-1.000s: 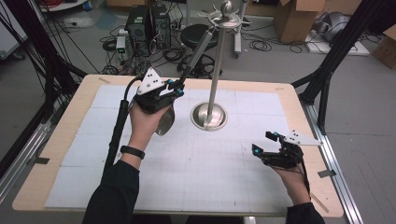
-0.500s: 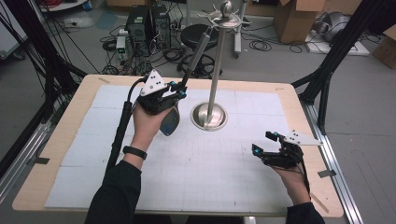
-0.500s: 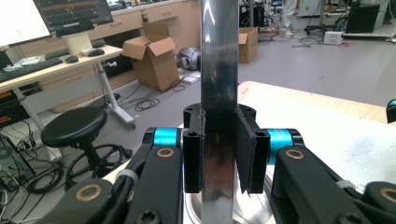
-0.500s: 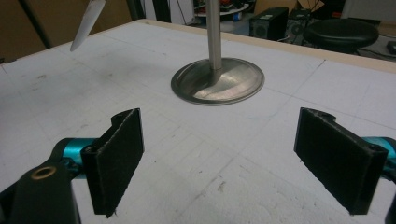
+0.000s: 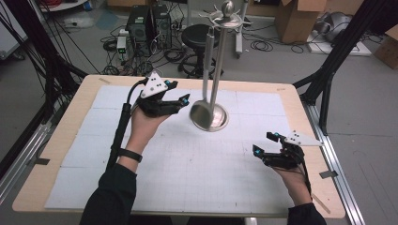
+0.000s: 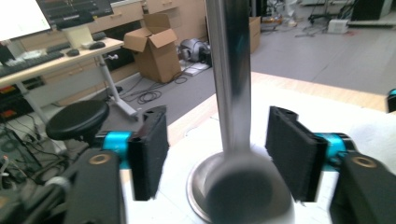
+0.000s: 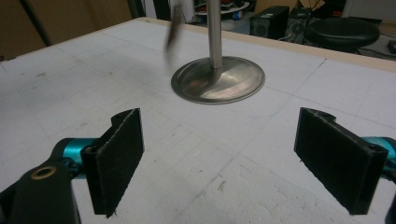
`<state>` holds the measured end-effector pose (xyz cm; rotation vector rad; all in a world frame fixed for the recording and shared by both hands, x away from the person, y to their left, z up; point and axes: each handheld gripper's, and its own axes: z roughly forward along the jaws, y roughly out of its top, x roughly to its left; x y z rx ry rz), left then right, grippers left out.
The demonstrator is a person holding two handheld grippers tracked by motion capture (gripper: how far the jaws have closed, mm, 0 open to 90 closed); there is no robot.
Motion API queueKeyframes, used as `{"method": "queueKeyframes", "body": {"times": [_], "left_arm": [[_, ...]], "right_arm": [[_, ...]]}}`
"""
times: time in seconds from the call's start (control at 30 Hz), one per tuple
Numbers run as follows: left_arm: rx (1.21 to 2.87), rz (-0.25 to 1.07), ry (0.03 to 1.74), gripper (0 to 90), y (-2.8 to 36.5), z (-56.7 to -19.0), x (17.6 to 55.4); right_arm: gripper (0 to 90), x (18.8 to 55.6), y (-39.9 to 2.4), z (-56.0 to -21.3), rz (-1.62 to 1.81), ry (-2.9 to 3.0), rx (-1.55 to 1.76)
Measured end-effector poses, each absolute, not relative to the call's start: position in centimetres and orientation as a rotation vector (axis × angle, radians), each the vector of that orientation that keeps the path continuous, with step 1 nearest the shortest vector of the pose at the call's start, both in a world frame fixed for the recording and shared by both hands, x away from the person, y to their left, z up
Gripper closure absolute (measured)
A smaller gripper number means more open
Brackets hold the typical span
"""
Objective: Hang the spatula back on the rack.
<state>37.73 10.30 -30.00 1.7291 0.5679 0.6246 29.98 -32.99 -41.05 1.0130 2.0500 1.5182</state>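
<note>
A steel ladle (image 5: 202, 114) hangs by its long handle from a hook at the top of a metal stand (image 5: 219, 61), its bowl low over the stand's round base (image 5: 220, 123). My left gripper (image 5: 180, 93) is open just left of the bowl. In the left gripper view the ladle's handle (image 6: 229, 70) runs up between the two spread jaws, which do not touch it, and its bowl (image 6: 247, 193) lies close below. My right gripper (image 5: 265, 143) stands open near the table's right front with nothing in it. The right gripper view shows the base (image 7: 217, 80) and the blurred ladle (image 7: 173, 32).
A white gridded mat (image 5: 187, 164) covers the wooden table (image 5: 61, 154). Beyond the far edge are a black stool (image 5: 197, 35), computer cases and cables on the floor. Black frame legs (image 5: 328, 70) stand at the table's right.
The left gripper held the ladle's handle at a slant; it has now let go and opened, and the ladle has swung to hang upright beside the pole. The right gripper has stayed put.
</note>
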Motion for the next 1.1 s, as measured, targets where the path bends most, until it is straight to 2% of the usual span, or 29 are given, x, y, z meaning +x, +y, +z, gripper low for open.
{"method": "queueKeyframes", "body": {"times": [0.1,0.57,1.1], "left_arm": [[1.721,0.582,0.577,31.3,11.8,-30.0,37.0],[1.783,0.573,0.616,23.5,19.8,-33.3,32.0],[1.802,0.558,0.656,19.9,26.0,-37.7,28.6]], "right_arm": [[15.0,30.0,-33.0,-41.0,1.519,2.045,1.014],[15.0,29.9,-32.7,-41.1,1.492,2.062,1.016],[14.9,29.9,-32.9,-41.4,1.469,2.065,1.05]]}}
